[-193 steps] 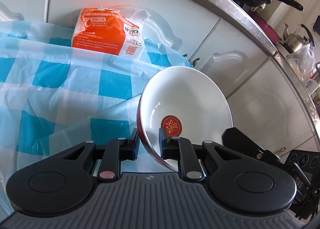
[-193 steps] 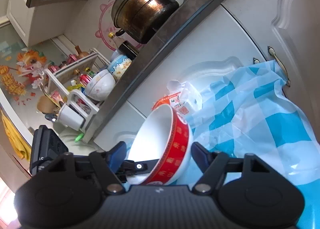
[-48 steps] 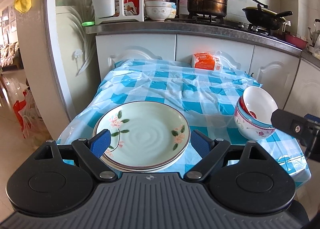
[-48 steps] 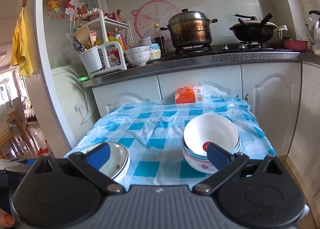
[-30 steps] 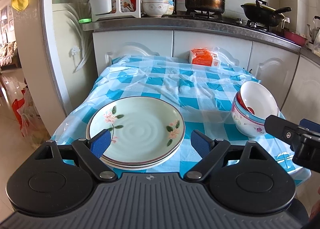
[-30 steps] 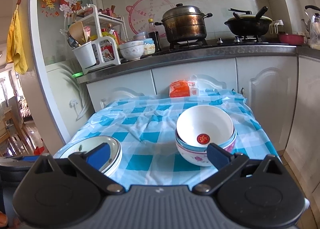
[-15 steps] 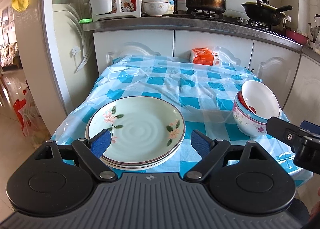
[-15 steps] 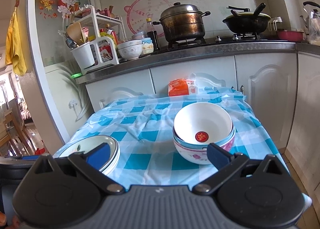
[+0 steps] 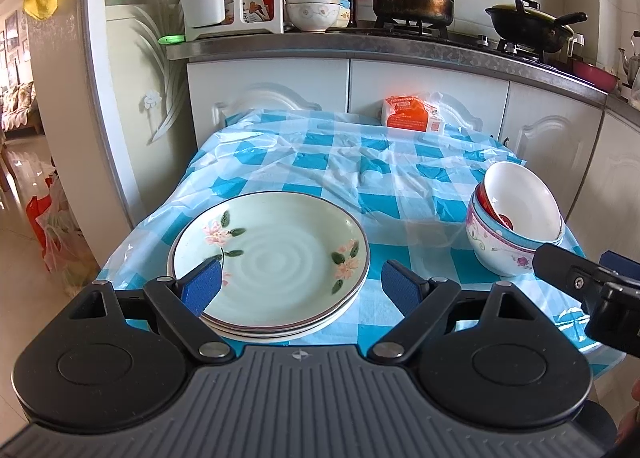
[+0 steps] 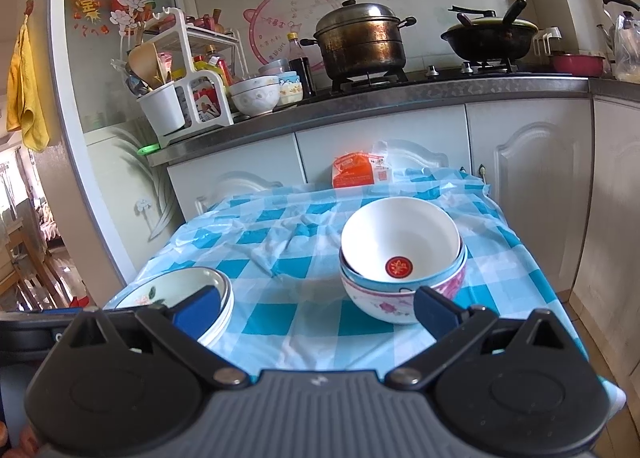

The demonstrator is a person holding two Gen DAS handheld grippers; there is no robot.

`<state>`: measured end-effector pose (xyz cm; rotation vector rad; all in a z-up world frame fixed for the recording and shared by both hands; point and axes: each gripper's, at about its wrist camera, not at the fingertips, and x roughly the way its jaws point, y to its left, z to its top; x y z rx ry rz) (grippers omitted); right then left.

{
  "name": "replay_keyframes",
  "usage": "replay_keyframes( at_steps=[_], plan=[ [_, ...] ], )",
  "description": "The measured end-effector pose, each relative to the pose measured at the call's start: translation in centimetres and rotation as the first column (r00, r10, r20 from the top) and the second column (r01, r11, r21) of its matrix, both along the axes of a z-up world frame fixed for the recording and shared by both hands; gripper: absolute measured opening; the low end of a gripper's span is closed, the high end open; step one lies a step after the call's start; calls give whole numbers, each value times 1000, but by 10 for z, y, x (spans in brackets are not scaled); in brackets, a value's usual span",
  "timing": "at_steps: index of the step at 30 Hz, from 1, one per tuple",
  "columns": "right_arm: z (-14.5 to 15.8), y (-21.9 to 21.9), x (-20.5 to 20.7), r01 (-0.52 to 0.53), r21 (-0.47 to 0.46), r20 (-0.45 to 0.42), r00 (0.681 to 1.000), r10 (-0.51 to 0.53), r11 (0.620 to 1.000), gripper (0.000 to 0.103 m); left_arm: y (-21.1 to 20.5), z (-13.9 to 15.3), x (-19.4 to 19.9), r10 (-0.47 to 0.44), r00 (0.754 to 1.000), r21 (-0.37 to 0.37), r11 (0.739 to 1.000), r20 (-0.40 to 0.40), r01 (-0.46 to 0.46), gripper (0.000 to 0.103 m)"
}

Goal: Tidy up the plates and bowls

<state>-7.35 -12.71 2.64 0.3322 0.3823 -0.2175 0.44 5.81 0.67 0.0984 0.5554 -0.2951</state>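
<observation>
A crinkled blue-and-white checked plastic cloth (image 9: 320, 162) covers the surface. Near its left front edge sits a stack of round, glossy flowered plates (image 9: 268, 254); toward the right, deep ceramic bowls (image 10: 400, 254) nest together, the top one white inside. Left gripper (image 9: 304, 284) and right gripper (image 10: 316, 308) hover with fingers spread wide, holding nothing.

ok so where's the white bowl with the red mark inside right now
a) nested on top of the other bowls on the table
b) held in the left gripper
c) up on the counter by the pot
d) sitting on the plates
a: the white bowl sits tilted inside the stacked bowls on the checked tablecloth, apart from the plates, and both grippers are open and empty.
</observation>
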Motion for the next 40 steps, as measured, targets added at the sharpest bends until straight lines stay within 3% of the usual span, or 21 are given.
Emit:
replay_keyframes(
  at_steps=[23, 34, 40],
  plan=[
    [-3, -1, 0, -8, 7, 4, 1000, 8, 1000, 102, -7, 0, -3, 4, 1000, -4, 1000, 13, -4, 103],
    [-6, -3, 0, -22, 22, -5, 1000, 22, 1000, 102, -4, 1, -3, -46, 999, -88, 995, -2, 45, 103],
    [-6, -3, 7, -36, 16, -8, 999, 37, 999, 102, 11, 13, 17, 7, 1000, -179, 984, -18, -10, 103]
  ],
)
